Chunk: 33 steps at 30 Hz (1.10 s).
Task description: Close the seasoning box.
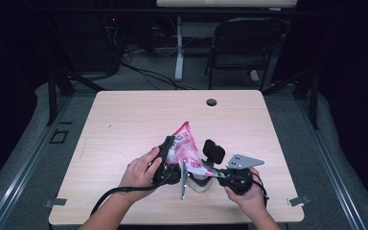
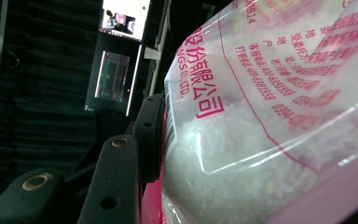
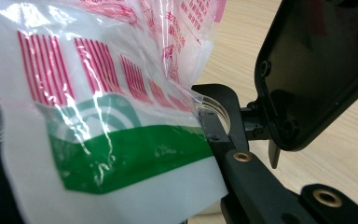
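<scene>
A clear plastic bag (image 1: 186, 143) with pink print, holding white granules (image 2: 223, 149), is held tilted above the table between both hands. My left gripper (image 1: 169, 155) is shut on the bag's body, and a black pad (image 2: 150, 135) presses into its side. My right gripper (image 1: 214, 172) is shut on the bag's lower corner, where a green and white printed panel (image 3: 121, 154) shows beside its black finger (image 3: 214, 128). Under that corner stands a clear round container (image 1: 199, 184), whose rim (image 3: 214, 106) peeks out behind the finger. The other fingers are hidden by the bag.
The light wooden table (image 1: 124, 120) has a cable hole (image 1: 211, 102) near its far edge. Behind the table stand a black folding chair (image 1: 242, 43) and a white desk leg (image 1: 178, 48). Dark curtains close in both sides.
</scene>
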Tool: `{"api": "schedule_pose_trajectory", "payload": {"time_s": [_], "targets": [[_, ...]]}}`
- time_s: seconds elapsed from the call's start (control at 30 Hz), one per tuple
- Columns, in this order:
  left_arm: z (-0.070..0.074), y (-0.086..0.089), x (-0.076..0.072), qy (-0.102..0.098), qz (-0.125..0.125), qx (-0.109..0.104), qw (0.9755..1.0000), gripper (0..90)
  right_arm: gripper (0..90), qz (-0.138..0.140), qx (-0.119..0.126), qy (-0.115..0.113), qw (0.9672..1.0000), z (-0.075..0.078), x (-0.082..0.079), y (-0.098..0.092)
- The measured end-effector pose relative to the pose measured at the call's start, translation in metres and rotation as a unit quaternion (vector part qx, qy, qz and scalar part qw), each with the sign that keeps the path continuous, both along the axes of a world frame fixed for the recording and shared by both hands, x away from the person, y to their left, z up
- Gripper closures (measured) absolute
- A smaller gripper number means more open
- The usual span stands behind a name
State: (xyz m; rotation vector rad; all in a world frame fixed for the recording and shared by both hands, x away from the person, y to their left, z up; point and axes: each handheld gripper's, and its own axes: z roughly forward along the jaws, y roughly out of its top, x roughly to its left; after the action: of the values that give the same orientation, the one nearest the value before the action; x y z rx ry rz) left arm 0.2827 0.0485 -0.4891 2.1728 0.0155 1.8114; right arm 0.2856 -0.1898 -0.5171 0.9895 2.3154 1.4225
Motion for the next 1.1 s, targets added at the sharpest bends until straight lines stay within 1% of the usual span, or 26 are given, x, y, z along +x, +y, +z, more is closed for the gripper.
{"api": "schedule_pose_trajectory", "payload": {"time_s": [0.23, 0.37, 0.4, 0.5, 0.53, 0.77, 0.8, 0.93, 0.97, 1.1], "targets": [[0.0010, -0.0010, -0.0007, -0.001, 0.000, 0.003, 1.0000, 61.2, 89.7, 0.000, -0.003, 0.000, 1.0000, -0.0002, 0.0005, -0.0009], [0.0006, -0.0015, -0.0008, 0.001, 0.000, 0.003, 1.0000, 61.1, 89.7, -0.001, -0.003, 0.001, 1.0000, -0.0007, 0.0008, -0.0009], [0.0009, -0.0017, -0.0008, -0.002, -0.001, 0.004, 1.0000, 61.1, 89.7, -0.001, -0.004, 0.001, 1.0000, -0.0009, 0.0009, -0.0009], [0.0002, -0.0020, -0.0009, 0.000, -0.002, 0.002, 1.0000, 60.9, 89.7, -0.002, -0.004, 0.003, 1.0000, -0.0012, 0.0012, -0.0011], [0.0006, -0.0021, -0.0009, -0.004, -0.003, 0.004, 1.0000, 60.9, 89.7, -0.003, -0.004, 0.003, 1.0000, -0.0013, 0.0013, -0.0012], [0.0009, -0.0025, -0.0014, -0.003, -0.003, 0.004, 1.0000, 60.8, 89.7, -0.001, -0.006, 0.003, 1.0000, -0.0018, 0.0020, -0.0014], [0.0009, -0.0026, -0.0015, -0.003, -0.003, 0.005, 1.0000, 60.8, 89.8, -0.002, -0.003, 0.003, 1.0000, -0.0022, 0.0019, -0.0010], [0.0017, -0.0031, -0.0018, -0.003, -0.002, 0.008, 1.0000, 60.8, 89.7, -0.003, -0.004, 0.003, 1.0000, -0.0023, 0.0020, -0.0011], [0.0022, -0.0032, -0.0017, -0.006, -0.004, 0.011, 0.9999, 60.8, 89.7, -0.003, -0.003, 0.003, 1.0000, -0.0023, 0.0020, -0.0011], [0.0029, -0.0033, -0.0017, -0.005, -0.005, 0.011, 0.9999, 60.8, 89.8, -0.002, -0.004, 0.003, 1.0000, -0.0024, 0.0021, -0.0010]]}}
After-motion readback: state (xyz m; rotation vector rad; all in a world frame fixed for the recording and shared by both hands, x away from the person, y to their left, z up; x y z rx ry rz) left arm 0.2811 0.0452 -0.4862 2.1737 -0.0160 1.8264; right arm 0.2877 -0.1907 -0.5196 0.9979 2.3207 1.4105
